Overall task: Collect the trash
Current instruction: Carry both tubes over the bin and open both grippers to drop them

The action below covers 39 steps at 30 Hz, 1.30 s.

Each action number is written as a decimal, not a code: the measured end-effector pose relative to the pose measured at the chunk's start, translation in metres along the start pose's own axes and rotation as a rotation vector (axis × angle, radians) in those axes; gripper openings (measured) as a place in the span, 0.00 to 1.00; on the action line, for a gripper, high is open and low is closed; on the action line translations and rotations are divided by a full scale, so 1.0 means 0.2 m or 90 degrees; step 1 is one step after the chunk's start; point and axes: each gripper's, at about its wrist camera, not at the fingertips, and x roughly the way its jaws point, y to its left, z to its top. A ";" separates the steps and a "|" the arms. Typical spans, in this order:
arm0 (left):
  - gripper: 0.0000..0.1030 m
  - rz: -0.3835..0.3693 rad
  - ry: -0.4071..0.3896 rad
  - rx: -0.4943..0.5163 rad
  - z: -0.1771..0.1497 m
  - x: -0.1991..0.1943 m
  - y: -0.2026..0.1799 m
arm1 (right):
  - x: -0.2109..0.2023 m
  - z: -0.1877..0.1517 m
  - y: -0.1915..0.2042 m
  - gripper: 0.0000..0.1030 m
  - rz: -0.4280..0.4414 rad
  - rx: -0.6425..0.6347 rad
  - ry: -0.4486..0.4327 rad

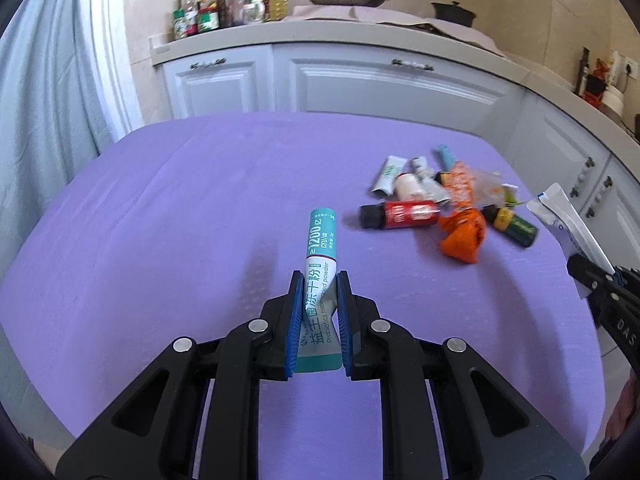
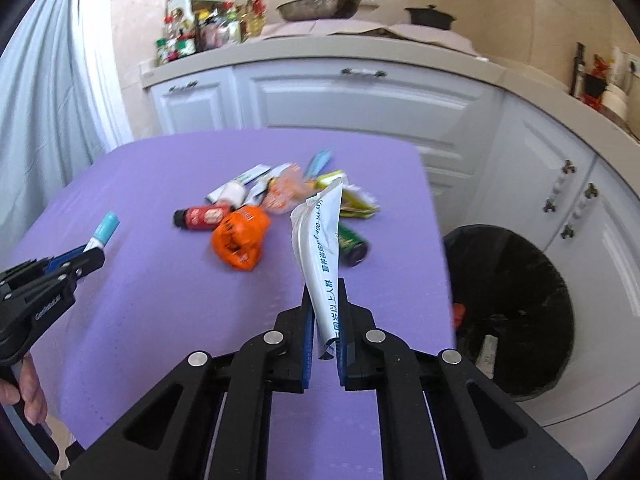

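Over the purple table (image 1: 160, 220), left gripper (image 1: 319, 280) clamps a teal sachet (image 1: 320, 248), seemingly lifted.

Teal sachet (image 1: 320, 264), white sachet (image 2: 320, 256), both clamped.

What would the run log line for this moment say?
left gripper: shut on teal sachet | right gripper: shut on white sachet | trash pile: on table | bin: beside table
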 end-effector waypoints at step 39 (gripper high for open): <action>0.16 -0.211 -0.052 0.240 0.18 0.17 -1.50 | -0.06 -0.11 -1.03 0.09 -0.204 0.178 -0.054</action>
